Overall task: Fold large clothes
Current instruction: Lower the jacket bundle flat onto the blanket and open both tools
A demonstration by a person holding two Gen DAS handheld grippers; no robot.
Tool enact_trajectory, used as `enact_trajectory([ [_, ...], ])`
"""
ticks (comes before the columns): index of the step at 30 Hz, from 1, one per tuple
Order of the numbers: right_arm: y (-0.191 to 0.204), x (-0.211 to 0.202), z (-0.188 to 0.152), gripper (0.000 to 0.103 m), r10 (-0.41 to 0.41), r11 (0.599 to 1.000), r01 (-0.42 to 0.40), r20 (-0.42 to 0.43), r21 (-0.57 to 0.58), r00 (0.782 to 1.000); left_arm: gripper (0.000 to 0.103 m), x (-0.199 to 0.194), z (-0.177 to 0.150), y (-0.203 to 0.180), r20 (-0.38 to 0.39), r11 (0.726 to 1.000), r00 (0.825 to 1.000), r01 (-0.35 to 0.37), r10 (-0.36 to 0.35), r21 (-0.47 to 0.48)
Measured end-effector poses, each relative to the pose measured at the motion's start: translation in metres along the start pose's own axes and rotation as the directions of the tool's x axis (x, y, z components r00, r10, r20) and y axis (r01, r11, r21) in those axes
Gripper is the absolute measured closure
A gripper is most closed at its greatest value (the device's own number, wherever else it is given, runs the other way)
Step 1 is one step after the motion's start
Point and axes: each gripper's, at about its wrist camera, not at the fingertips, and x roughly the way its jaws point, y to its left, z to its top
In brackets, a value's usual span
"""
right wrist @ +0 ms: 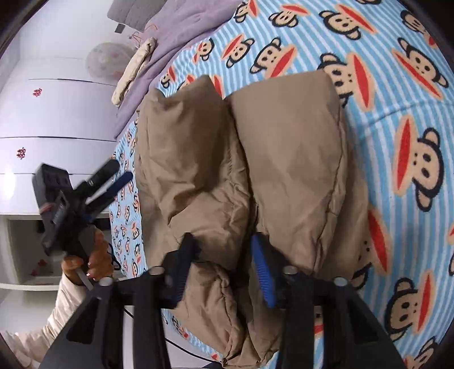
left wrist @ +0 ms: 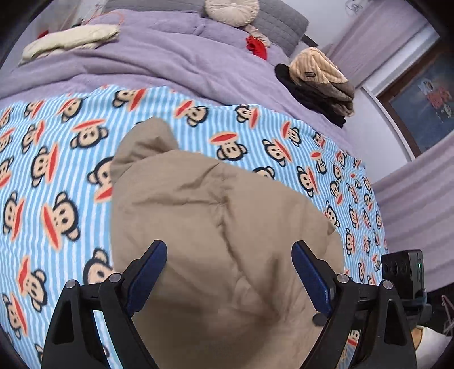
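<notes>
A tan padded coat (left wrist: 215,227) lies folded on a blue striped monkey-print blanket (left wrist: 56,170). In the right wrist view the coat (right wrist: 255,170) shows as two puffy folded halves side by side. My left gripper (left wrist: 229,247) is open above the coat's near end, with nothing between its blue pads. It also shows in the right wrist view (right wrist: 120,173), held in a hand off the coat's left edge. My right gripper (right wrist: 222,241) is open just above the coat's near edge, its fingers astride the crease between the halves; whether they touch the fabric I cannot tell.
The purple duvet (left wrist: 159,59) covers the far bed, with a cream garment (left wrist: 71,39), a red item (left wrist: 256,48), a round cushion (left wrist: 231,11) and a stack of folded clothes (left wrist: 320,88). White cabinets (right wrist: 56,113) stand beside the bed.
</notes>
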Motion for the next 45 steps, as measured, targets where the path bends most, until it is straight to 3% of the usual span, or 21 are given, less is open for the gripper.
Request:
enact_trajectory([
  [5, -0.009, 0.024, -0.012, 0.083, -0.200, 0.977, 0.199, -0.007, -0.076, 0.980, 0.013, 0.062, 0.021, -0.042, -0.063, 0.987, 0.986, -0.149, 0.152, 0.063],
  [13, -0.046, 0.025, -0.005, 0.085, -0.232, 0.972, 0.233, 0.042, -0.036, 0.972, 0.012, 0.121, 0.018, -0.069, -0.077, 0.923, 0.931, -0.337, 0.356, 0.188],
  [15, -0.059, 0.022, -0.006, 0.085, -0.204, 0.979, 0.204, 0.041, 0.002, 0.978, 0.012, 0.117, 0.018, -0.069, -0.076, 0.925, 0.933, -0.335, 0.353, 0.181],
  [19, -0.069, -0.001, -0.030, 0.085, -0.176, 0.984, 0.175, 0.044, 0.025, 0.983, 0.012, 0.081, 0.013, -0.064, -0.064, 0.946, 0.951, -0.290, 0.302, 0.147],
  [23, -0.079, 0.010, -0.026, 0.084, -0.178, 0.984, 0.177, 0.044, 0.030, 0.983, 0.012, 0.037, -0.006, -0.058, -0.042, 0.945, 0.952, -0.295, 0.303, 0.139],
  [29, -0.072, -0.020, -0.048, 0.075, -0.240, 0.971, 0.240, 0.051, 0.005, 0.970, 0.012, -0.012, -0.051, -0.042, -0.068, 0.948, 0.947, -0.310, 0.315, 0.076],
  [36, -0.059, -0.048, -0.057, 0.065, -0.303, 0.953, 0.303, 0.038, 0.012, 0.952, 0.010, -0.038, -0.090, -0.032, -0.103, 0.943, 0.938, -0.333, 0.330, -0.011],
  [40, -0.049, -0.060, -0.070, 0.057, -0.324, 0.946, 0.324, 0.034, 0.005, 0.945, 0.010, -0.047, -0.101, -0.030, -0.108, 0.947, 0.943, -0.320, 0.315, -0.034],
  [43, -0.046, -0.066, -0.078, 0.055, -0.333, 0.943, 0.333, 0.036, 0.004, 0.942, 0.000, -0.051, -0.106, -0.031, -0.110, 0.943, 0.939, -0.332, 0.327, -0.032],
  [45, -0.044, -0.069, -0.082, 0.055, -0.337, 0.942, 0.337, 0.034, 0.008, 0.941, 0.000, -0.053, -0.108, -0.032, -0.112, 0.942, 0.938, -0.335, 0.329, -0.032],
])
